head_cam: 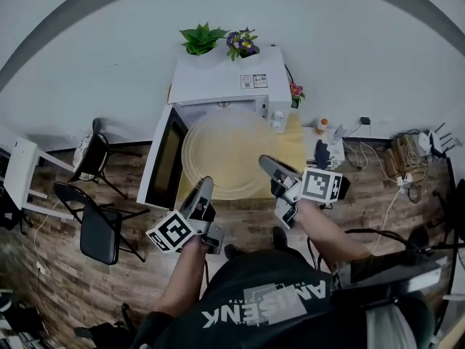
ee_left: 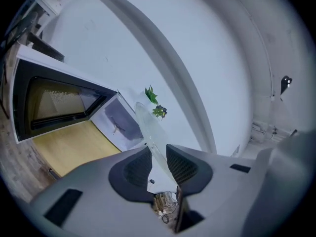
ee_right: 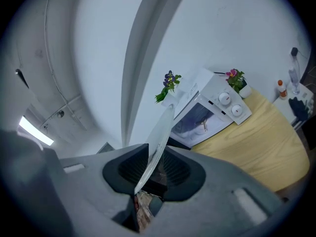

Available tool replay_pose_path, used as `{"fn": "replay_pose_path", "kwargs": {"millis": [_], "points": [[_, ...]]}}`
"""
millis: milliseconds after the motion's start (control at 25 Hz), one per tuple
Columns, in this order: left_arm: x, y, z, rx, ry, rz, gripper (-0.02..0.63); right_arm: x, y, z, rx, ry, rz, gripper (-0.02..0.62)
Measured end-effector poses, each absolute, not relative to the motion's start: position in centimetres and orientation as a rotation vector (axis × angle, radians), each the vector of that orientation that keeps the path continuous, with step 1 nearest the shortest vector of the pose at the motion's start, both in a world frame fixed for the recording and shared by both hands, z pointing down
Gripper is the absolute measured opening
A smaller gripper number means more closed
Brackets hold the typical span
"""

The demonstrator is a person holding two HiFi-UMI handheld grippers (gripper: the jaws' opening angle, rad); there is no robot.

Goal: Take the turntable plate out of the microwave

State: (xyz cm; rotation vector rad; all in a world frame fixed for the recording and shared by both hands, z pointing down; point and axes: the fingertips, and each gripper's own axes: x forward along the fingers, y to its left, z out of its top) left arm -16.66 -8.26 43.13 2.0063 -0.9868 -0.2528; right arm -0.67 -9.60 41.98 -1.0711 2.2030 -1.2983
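Light wooden counter (head_cam: 294, 145), set against the white wall on a dark plank floor (head_cam: 80, 282). Directly on it: a white microwave (head_cam: 225, 82) toward the back, its door (head_cam: 166, 155) swung open past the left edge, and a small pot of pink flowers (head_cam: 296, 93) just beside the microwave's right side. On the floor to the left, well apart from the counter, a black folding chair (head_cam: 98, 231) and a second chair (head_cam: 91, 155).

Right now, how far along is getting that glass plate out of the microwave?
Done: the microwave stands open and the turntable plate is out of it. In hand: the left tool and right tool each clamp its rim. Left: probably just setting it down.
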Motion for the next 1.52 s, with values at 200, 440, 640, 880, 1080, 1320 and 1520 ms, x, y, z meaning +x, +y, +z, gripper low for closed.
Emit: {"fn": "replay_pose_path", "kwargs": {"millis": [200,440,640,880,1080,1320,1520], "points": [[-15.5,-8.0,39.9,2.057,-1.08,-0.217,0.092,0.9,-9.8,39.0,-1.021,2.245,-1.279,0.091],[-14.1,-7.4,37.7,2.018,-1.065,-0.311,0.09,1.9,-9.8,36.5,-0.974,2.284,-1.246,0.091],[-12.2,-6.9,36.7,1.907,-0.943,-0.475,0.087,2.0,-10.0,36.2,-0.971,2.294,-1.276,0.091],[-11.0,-6.7,35.7,1.858,-0.874,-0.551,0.087,2.1,-10.1,36.4,-0.959,2.298,-1.287,0.092],[-13.6,-7.5,37.3,1.993,-1.076,-0.33,0.087,1.9,-10.4,36.5,-0.962,2.306,-1.285,0.094],[-13.6,-7.4,37.6,1.951,-1.018,-0.385,0.087,1.3,-10.6,36.7,-0.977,2.313,-1.281,0.094],[-14.2,-8.0,37.7,1.968,-1.025,-0.368,0.087,0.9,-11.1,36.8,-0.985,2.308,-1.276,0.095]]}}
